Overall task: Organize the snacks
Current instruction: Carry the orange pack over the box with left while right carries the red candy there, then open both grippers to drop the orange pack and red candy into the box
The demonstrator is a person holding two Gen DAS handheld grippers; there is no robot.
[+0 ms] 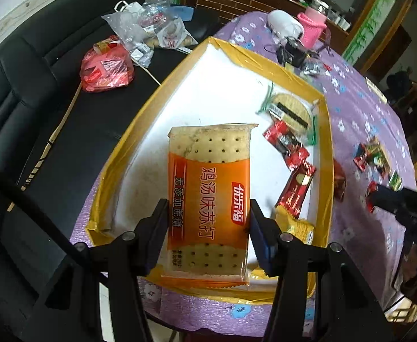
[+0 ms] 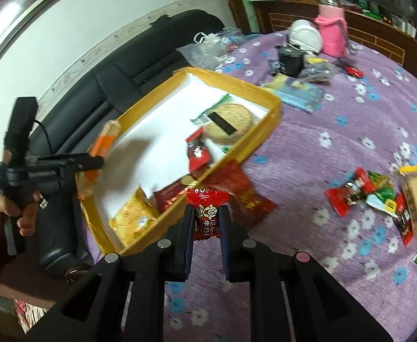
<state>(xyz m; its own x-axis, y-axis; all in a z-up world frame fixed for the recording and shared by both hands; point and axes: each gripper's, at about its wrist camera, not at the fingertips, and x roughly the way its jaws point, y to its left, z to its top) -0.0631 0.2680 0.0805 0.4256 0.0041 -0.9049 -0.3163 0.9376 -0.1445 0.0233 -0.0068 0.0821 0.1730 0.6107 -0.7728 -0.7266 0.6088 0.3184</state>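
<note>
We read most on the cracker pack: orange band w/ 鸡汤味苏打 in big red chars, a red badge 优乐福, and a darker strip reading 无添加蔗糖; clear film at both ends shows pale square crackers w/ rows of pinholes. Our left tool is clenched on that pack, pads pressing its two long edges, pack held over the yellow box, a shallow cardboard tray w/ glossy yellow-taped walls and a white floor. Inside the box lie a round biscuit pack w/ green crimped ends and a black stripe, two red foil snacks and a yellow crinkly pack; print on those is too small to read. Our right tool is nearly shut, gripping a small red candy w/ a white cartoon face and white chars, 牛奶 partly legible; it hangs over the table just outside the box's near wall, above a red foil wrapper lying on the cloth. The table wears a purple cloth printed w/ white and blue flowers. More loose snacks, red, green and yellow wrappers, sit well apart to the right. Further back stand a pink knitted bottle sleeve and a white round thing, and a black leather sofa carries plastic bags.
</note>
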